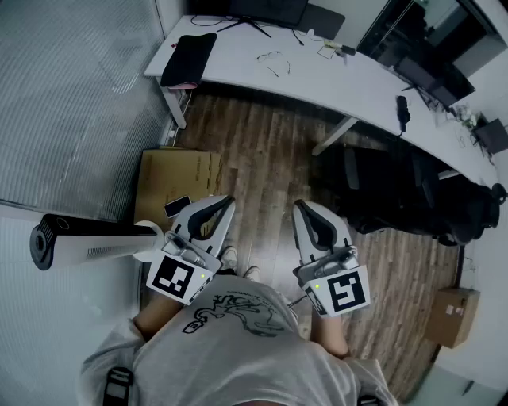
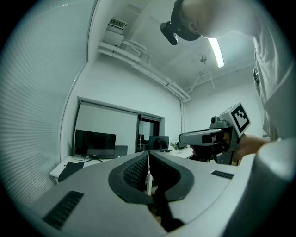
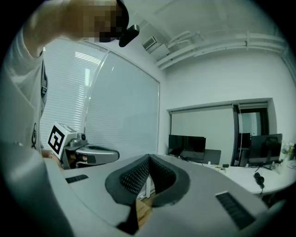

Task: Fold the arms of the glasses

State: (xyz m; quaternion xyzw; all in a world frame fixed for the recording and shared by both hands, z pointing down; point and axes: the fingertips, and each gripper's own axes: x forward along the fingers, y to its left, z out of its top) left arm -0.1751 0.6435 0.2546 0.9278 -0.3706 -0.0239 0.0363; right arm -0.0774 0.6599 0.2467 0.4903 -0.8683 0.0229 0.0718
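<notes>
The glasses lie small and thin on the long white table at the far side of the room in the head view, well away from both grippers. I hold my left gripper and right gripper side by side close to my body above the wooden floor. Both are shut, jaws meeting with nothing between them. The left gripper view shows its own shut jaws and the right gripper to the right. In the right gripper view its shut jaws point towards the desk.
A black pouch and a monitor stand sit on the table. A cardboard box and a white cylindrical device stand at my left. Black office chairs crowd the right, with another carton beyond.
</notes>
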